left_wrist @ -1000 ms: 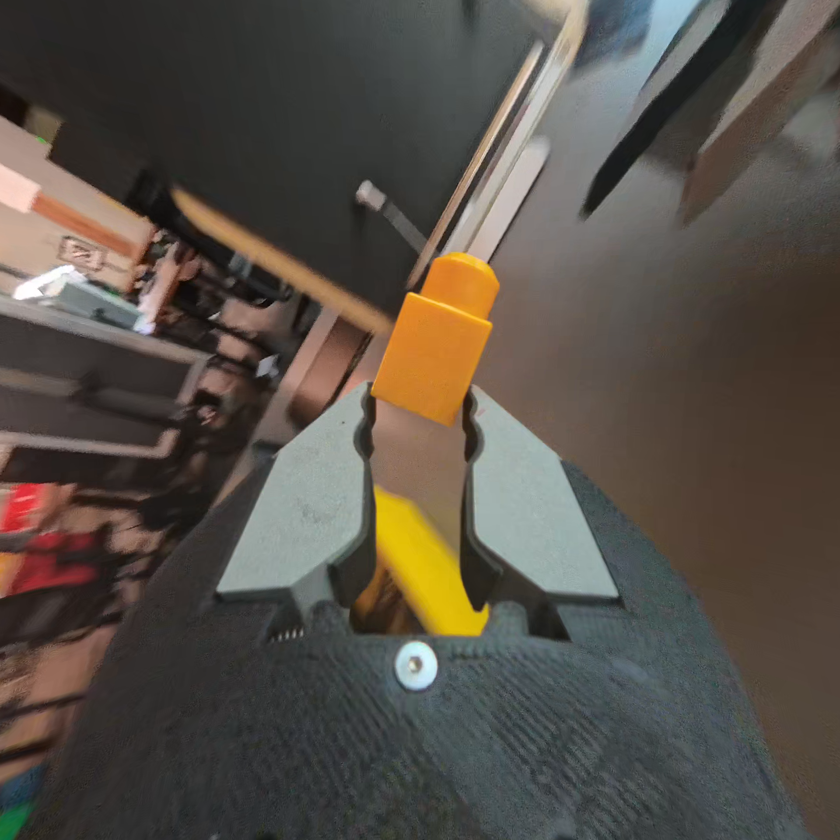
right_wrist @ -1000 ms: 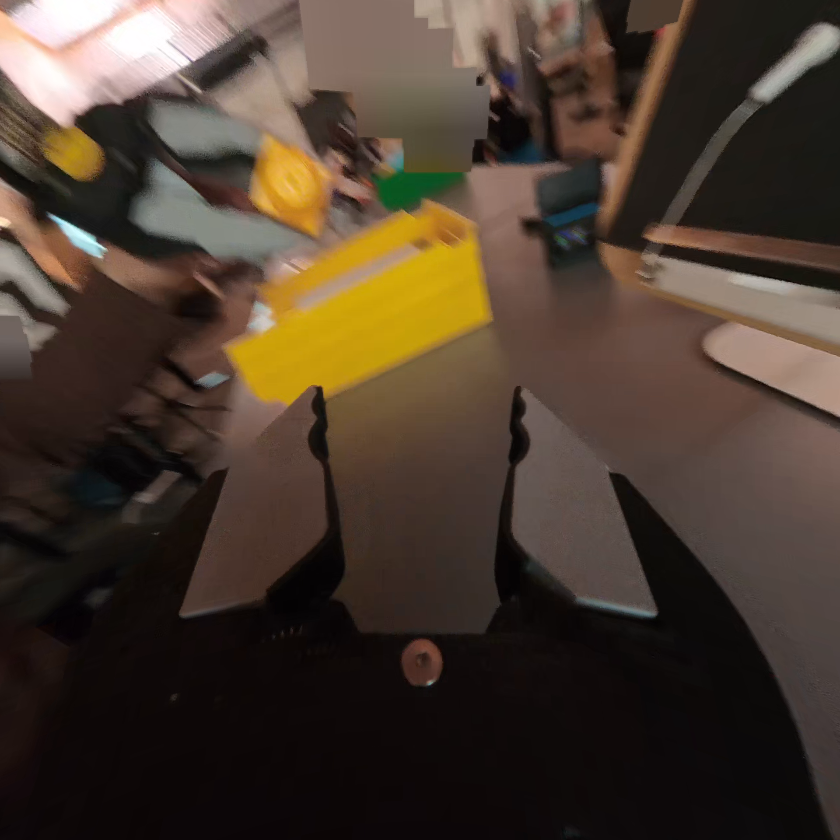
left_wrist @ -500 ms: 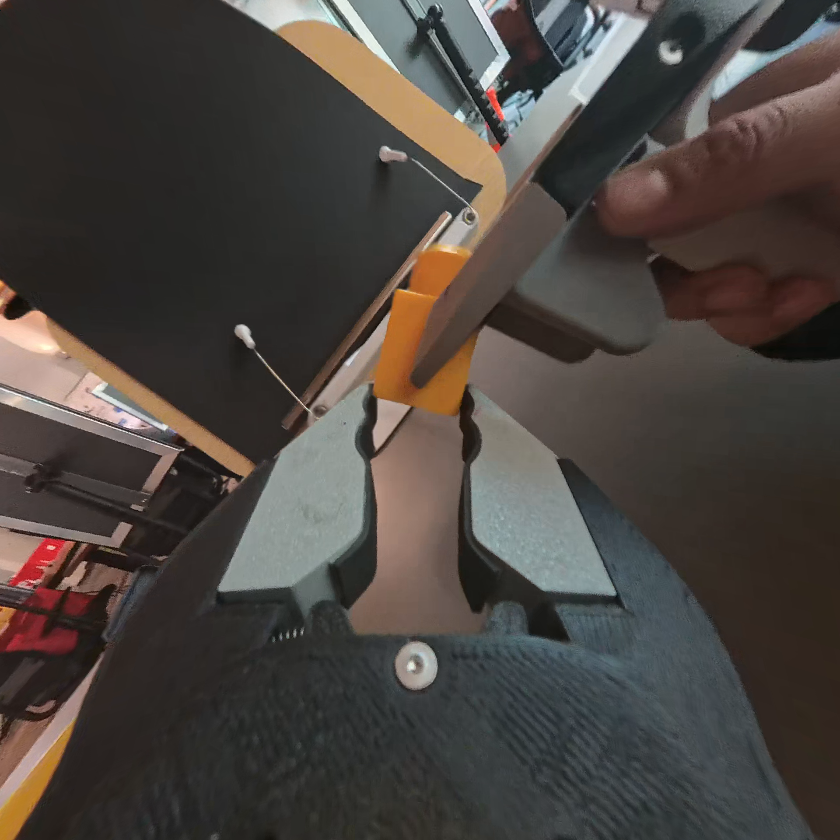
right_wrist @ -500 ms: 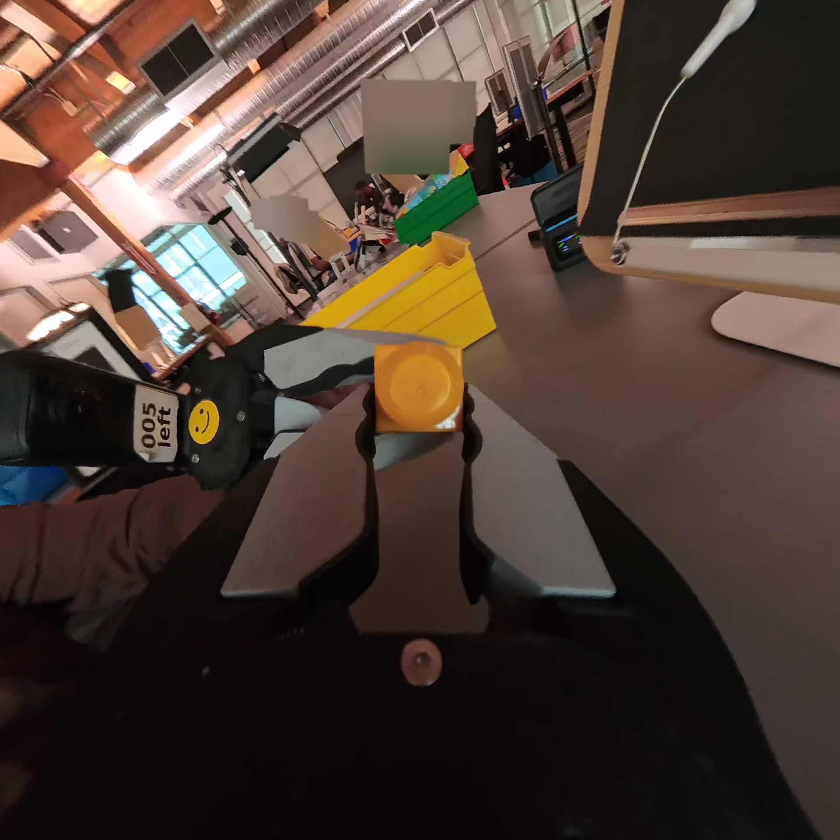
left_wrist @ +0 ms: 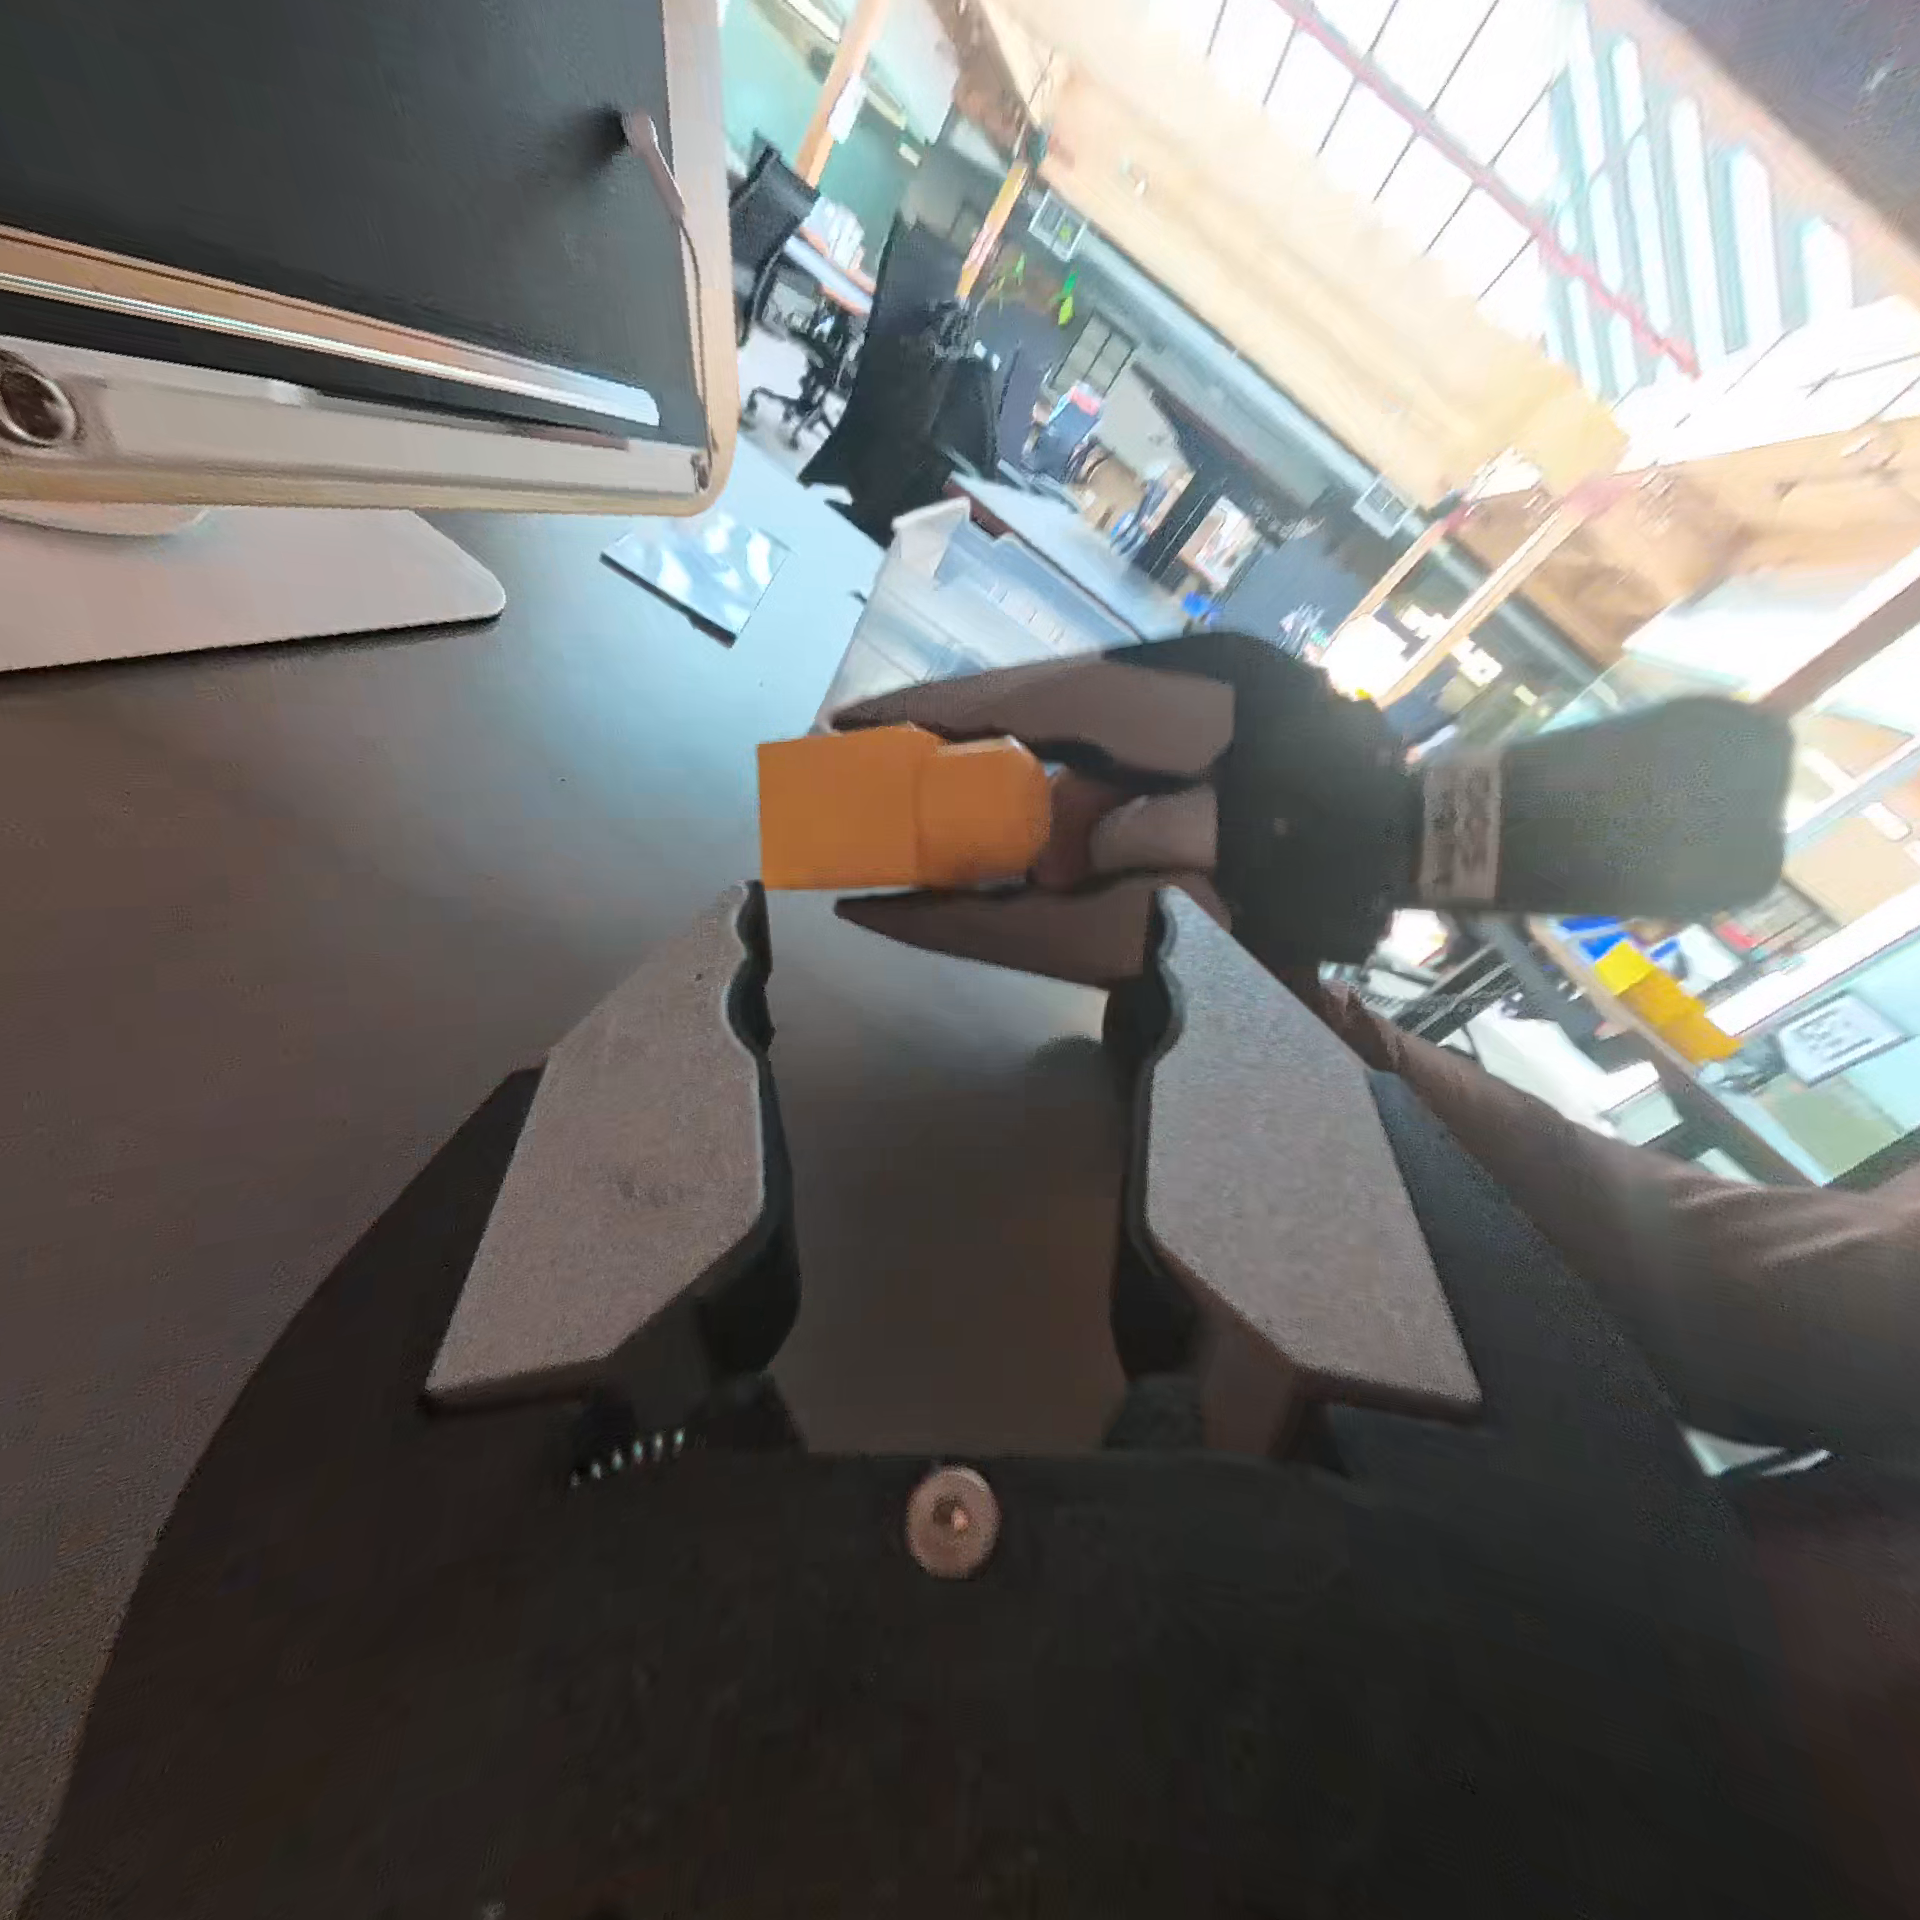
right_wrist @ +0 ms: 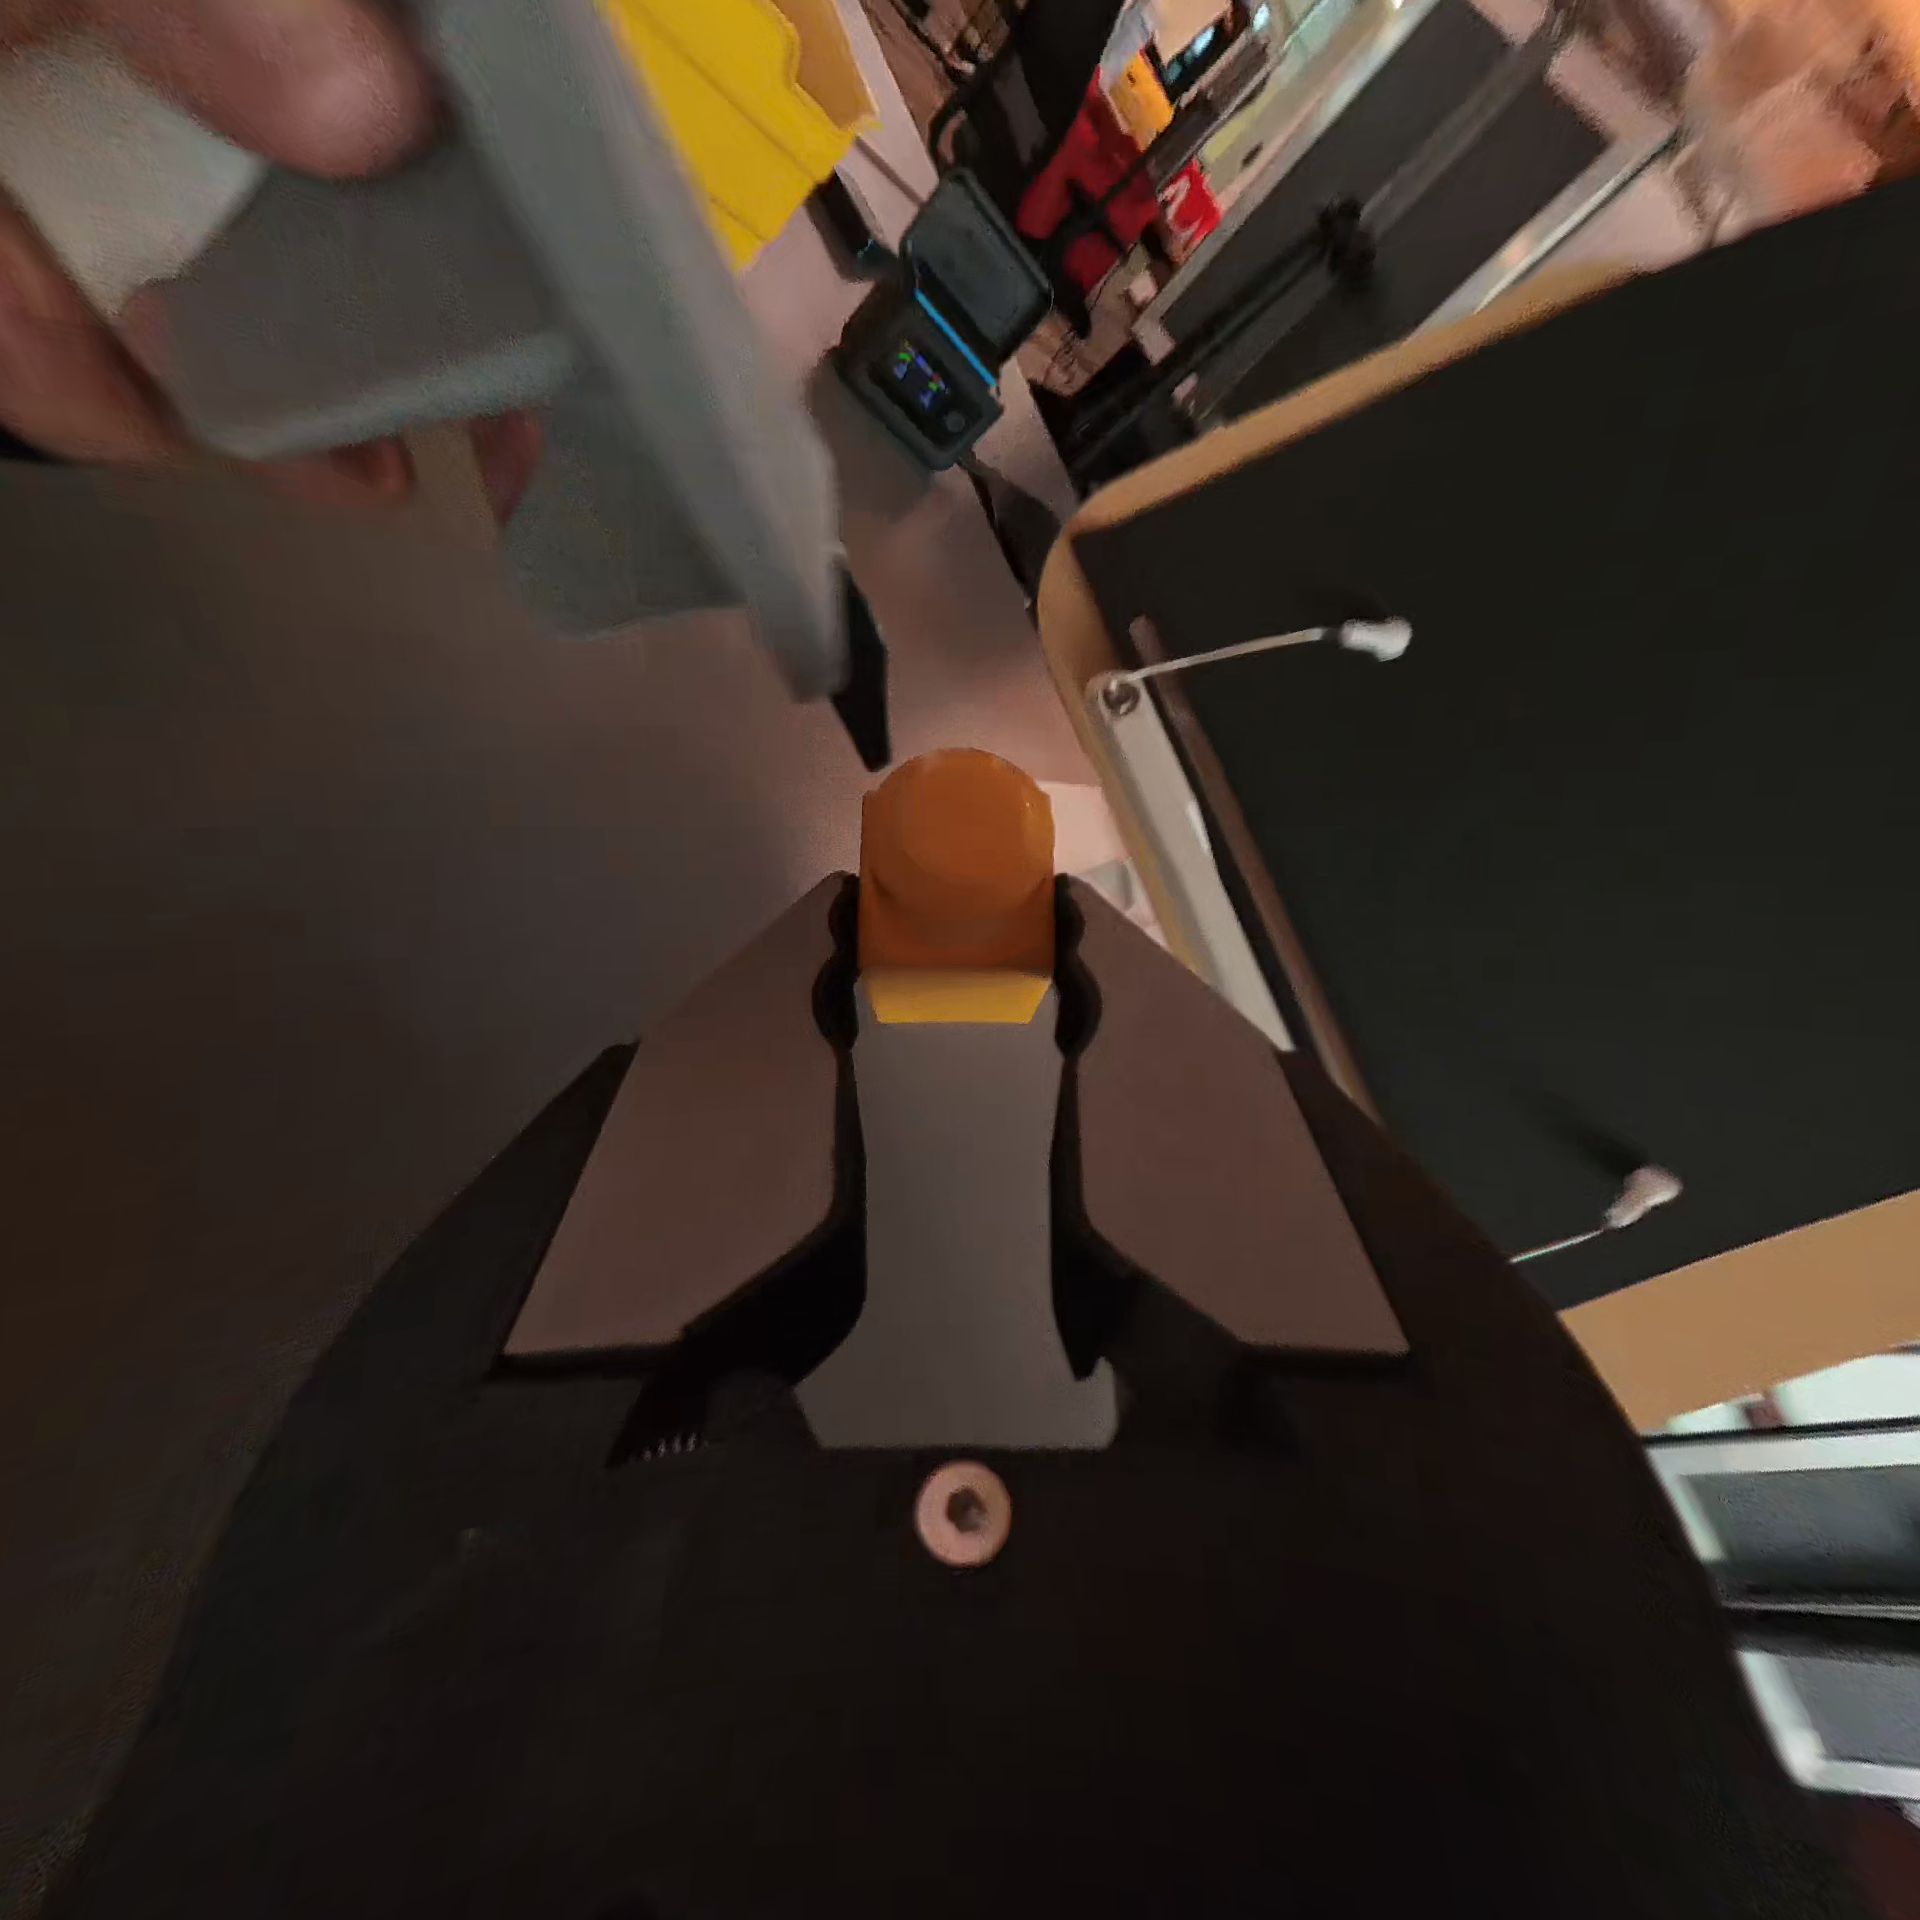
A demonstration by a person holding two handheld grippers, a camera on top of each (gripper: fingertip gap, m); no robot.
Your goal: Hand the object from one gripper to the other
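The right hand-held gripper (right_wrist: 956, 935) is clamping the orange block (right_wrist: 956, 873) right at its fingertips, holding it up in the air above the dark surface (left_wrist: 312, 883). The left hand-held gripper (left_wrist: 956, 935) is sitting wide apart with nothing in it, just beside the block, near a monitor (left_wrist: 343, 260).

dark table (left_wrist: 260, 883); on it: monitor stand (left_wrist: 208, 582); yellow bin (right_wrist: 727, 114)
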